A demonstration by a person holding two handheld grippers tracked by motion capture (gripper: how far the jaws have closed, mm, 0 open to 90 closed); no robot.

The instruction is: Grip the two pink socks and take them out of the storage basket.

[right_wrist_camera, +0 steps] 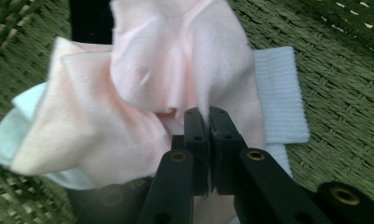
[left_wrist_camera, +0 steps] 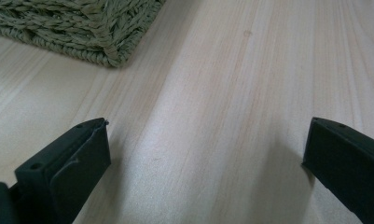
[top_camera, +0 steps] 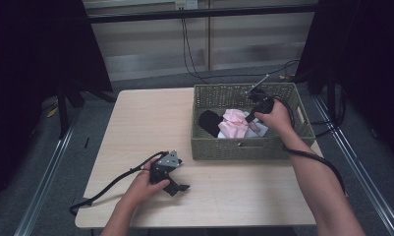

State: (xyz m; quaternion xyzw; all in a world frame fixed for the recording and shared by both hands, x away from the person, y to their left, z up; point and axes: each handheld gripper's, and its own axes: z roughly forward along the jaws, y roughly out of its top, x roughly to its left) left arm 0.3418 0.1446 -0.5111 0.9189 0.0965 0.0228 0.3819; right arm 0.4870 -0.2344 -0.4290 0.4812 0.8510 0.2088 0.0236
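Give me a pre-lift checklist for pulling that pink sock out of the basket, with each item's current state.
1. Right gripper shut on the pink sock: ok.
2. Only pink fabric pinched, not the white sock beneath: cannot tell.
3. Black sock lies apart from the grip: ok.
4. Basket sits flat on the table: ok.
5. Left gripper open, resting away from the basket: ok.

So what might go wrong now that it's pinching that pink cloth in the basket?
The right gripper seems to pinch only a small fold of the pink cloth, so it could slip free when lifted. The white cloth lies right under it and might get dragged along, or snag on the basket rim.
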